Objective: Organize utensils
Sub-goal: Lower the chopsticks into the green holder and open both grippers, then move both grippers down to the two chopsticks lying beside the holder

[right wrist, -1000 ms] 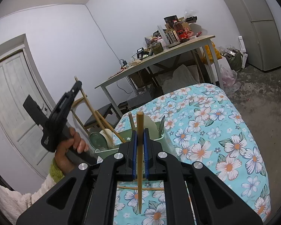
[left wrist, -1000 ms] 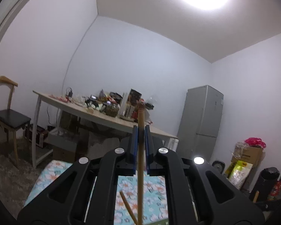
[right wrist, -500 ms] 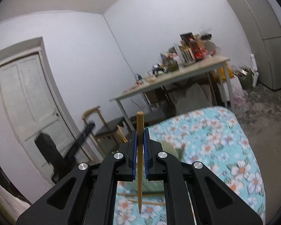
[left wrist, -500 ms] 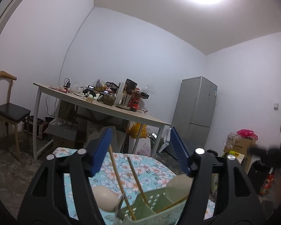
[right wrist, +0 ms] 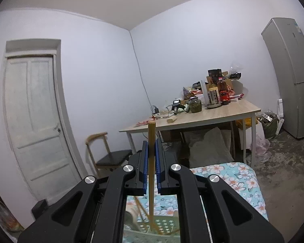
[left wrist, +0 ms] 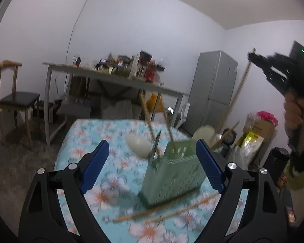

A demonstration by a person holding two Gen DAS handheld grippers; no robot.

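Observation:
A green slotted utensil holder (left wrist: 172, 178) stands on the flowered tablecloth (left wrist: 87, 133). It holds chopsticks (left wrist: 148, 119), a white spoon (left wrist: 137, 146) and another white spoon (left wrist: 203, 132). Two loose chopsticks (left wrist: 164, 211) lie on the cloth in front of it. My left gripper (left wrist: 151, 162) is open and empty, its jaws wide either side of the holder. My right gripper (right wrist: 151, 158) is shut on a chopstick (right wrist: 151, 174), held upright above the holder (right wrist: 162, 224). It also shows at upper right in the left wrist view (left wrist: 273, 66) with its chopstick (left wrist: 236, 93).
A wooden table (right wrist: 202, 117) cluttered with bottles and jars stands behind. A chair (left wrist: 14, 99) is at the left, a grey fridge (left wrist: 212, 89) at the right, bags and boxes (left wrist: 257, 127) beside it. A white door (right wrist: 34, 117) is in the right wrist view.
My left gripper let go of its chopstick, which now stands in the holder, and opened wide, tilting down. My right gripper rose with its chopstick over the holder.

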